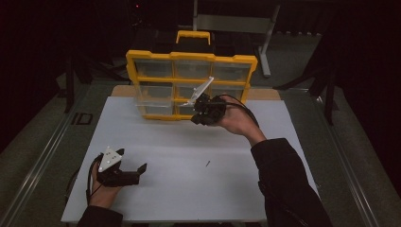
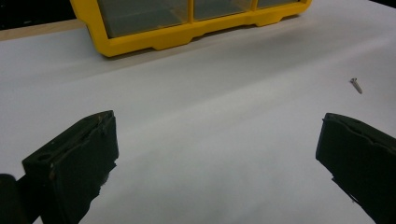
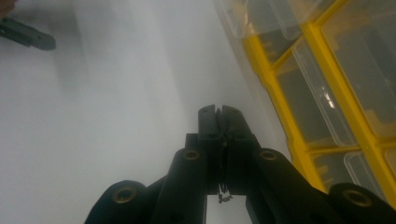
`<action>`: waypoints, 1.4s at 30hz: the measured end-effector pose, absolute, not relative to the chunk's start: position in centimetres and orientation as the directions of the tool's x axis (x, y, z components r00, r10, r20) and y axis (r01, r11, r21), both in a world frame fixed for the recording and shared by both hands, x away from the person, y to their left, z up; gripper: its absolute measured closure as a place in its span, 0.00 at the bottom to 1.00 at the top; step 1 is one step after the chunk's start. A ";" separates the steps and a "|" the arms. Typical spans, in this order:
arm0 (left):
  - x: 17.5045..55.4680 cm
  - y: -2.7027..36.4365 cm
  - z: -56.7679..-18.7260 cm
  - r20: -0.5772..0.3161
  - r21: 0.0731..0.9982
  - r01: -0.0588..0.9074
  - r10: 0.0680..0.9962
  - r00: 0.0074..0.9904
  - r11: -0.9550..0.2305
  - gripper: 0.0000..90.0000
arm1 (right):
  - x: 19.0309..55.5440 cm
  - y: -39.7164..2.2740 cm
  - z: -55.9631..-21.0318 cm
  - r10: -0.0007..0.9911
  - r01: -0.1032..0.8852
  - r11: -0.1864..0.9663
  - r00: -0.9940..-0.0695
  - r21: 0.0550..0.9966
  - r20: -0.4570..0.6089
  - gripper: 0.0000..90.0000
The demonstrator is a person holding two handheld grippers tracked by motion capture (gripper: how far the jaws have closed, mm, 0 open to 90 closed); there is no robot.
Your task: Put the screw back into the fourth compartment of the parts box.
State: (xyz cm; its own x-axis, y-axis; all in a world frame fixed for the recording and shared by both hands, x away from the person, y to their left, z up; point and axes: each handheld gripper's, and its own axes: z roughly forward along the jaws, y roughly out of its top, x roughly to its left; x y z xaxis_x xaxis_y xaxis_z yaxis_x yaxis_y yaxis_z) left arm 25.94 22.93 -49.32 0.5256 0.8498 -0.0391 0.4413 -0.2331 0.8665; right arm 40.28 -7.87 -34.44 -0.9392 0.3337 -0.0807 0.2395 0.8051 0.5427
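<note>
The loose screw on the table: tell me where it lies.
In the high view the screw lies alone on the white table, right of centre, between the left tool and the person's right sleeve.

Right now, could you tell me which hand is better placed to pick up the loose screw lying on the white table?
Left. The left gripper rests low on the table with jaws wide open, facing the screw. The right gripper is shut, raised beside the yellow organizer.

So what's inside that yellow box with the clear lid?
The yellow box holds clear bins in its compartments. They look empty, though glare and the right gripper hide some.
</note>
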 end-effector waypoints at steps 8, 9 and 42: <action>25.9 23.0 -49.3 -0.041 0.868 0.440 0.850 0.525 -0.230 0.00 | 40.4 -6.9 -33.7 0.325 0.229 0.800 -0.942 0.554 -0.080 0.98; 25.9 23.0 -49.3 -0.041 0.868 0.441 0.850 0.526 -0.231 0.00 | 40.4 -6.8 -33.7 0.326 0.230 0.798 -0.942 0.557 -0.079 0.98; 25.9 23.0 -49.3 -0.043 0.867 0.442 0.850 0.526 -0.229 0.00 | 41.9 -5.6 -32.1 0.370 0.258 0.752 -0.927 0.606 -0.064 0.98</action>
